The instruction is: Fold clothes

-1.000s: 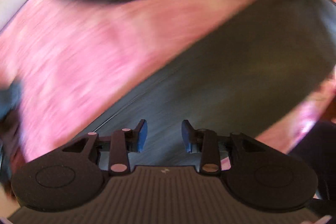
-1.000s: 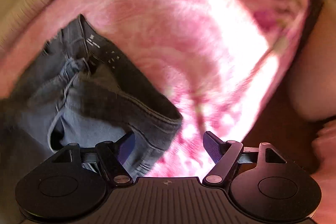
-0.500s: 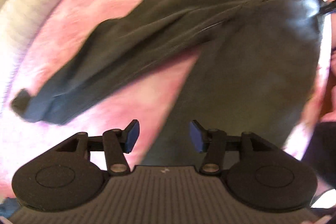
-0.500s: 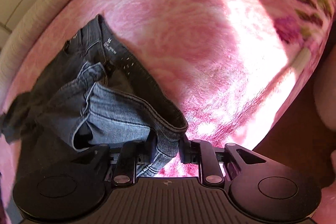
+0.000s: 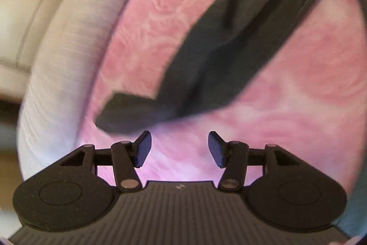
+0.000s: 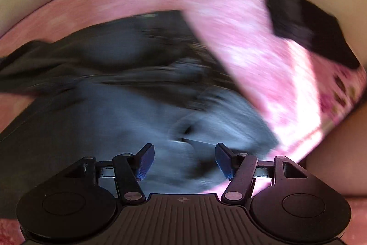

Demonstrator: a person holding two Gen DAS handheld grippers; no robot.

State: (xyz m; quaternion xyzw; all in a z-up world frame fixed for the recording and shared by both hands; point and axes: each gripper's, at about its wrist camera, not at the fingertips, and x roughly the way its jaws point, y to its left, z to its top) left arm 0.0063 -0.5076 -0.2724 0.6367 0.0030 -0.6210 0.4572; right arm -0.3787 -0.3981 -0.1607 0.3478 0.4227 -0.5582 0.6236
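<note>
Jeans [image 5: 220,56] lie spread on the pink blanket [image 5: 142,33], soft but thick and a bit heavy. Left hand-held gripper [image 5: 179,148], fingers apart, holds nothing near a leg end. Right hand-held gripper [image 6: 184,161], apart too, hangs over the waist, best grabbed at its thick edge.

Dark grey jeans [image 6: 119,107] sprawled (rumpled, unfolded) across pink blanket.

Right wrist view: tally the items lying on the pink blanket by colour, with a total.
Grey-blue: 1, the jeans, spread in front of the open right gripper.
Black: 1, a folded dark item at upper right; too blurred to identify.
Total: 2 on the pink blanket.
</note>
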